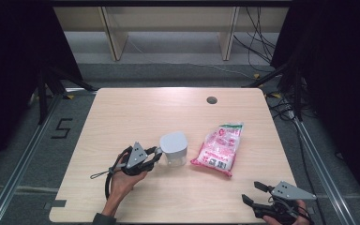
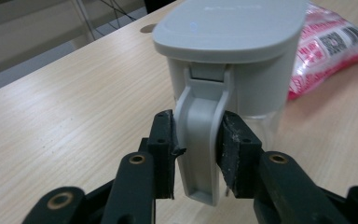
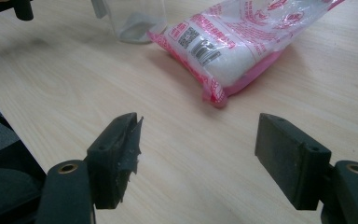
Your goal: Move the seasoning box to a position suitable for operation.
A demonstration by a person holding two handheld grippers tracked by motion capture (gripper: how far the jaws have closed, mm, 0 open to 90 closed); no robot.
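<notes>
Your left gripper (image 2: 196, 144) clamps the jug (image 1: 174, 148) by its stiff handle (image 2: 200, 140); the clear body looks light but slick. Beside the jug, the soft pink bag (image 1: 218, 147); your right gripper (image 3: 198, 158) gapes empty.

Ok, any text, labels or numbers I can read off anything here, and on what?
"5": black numeral on the grey floor left of the table.
Pink-and-white plastic bag: barcode and printing, too blurred to read.
Grey lid of the clear jug: faint embossed marking, unreadable.
</notes>
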